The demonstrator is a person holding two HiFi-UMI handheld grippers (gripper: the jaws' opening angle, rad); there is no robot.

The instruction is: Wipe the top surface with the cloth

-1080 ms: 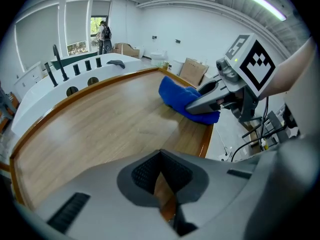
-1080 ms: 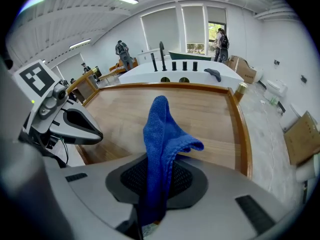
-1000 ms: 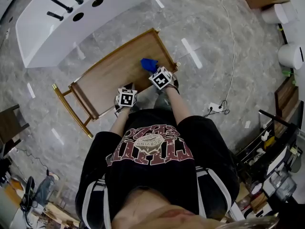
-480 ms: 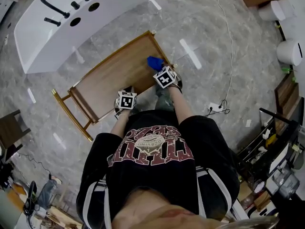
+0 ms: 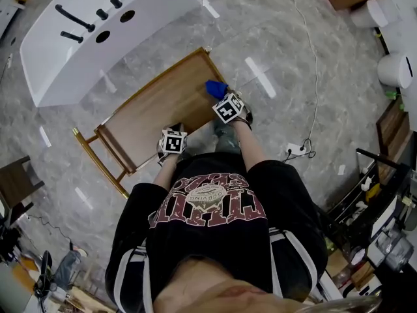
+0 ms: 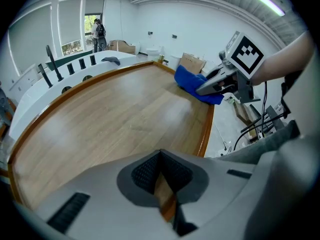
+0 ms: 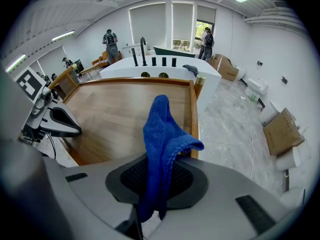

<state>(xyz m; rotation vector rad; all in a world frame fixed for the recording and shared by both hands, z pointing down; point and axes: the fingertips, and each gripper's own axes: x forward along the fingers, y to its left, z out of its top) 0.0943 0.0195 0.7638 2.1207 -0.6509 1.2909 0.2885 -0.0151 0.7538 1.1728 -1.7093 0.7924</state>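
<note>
So right gripper (image 7: 156, 173) pinches the blue cloth (image 7: 161, 129) by the table (image 5: 150, 109)'s right edge; left gripper (image 6: 160, 157) is pressed together at the near edge.

Blue cloth (image 7: 161, 144); brown wood-grain top surface (image 5: 156, 106); grey marbled floor (image 5: 280, 38).

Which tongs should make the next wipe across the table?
Right: the right tongs grip the cloth, held over the table. The left tongs hold no cloth; they seem clamped on the table's near rim.
</note>
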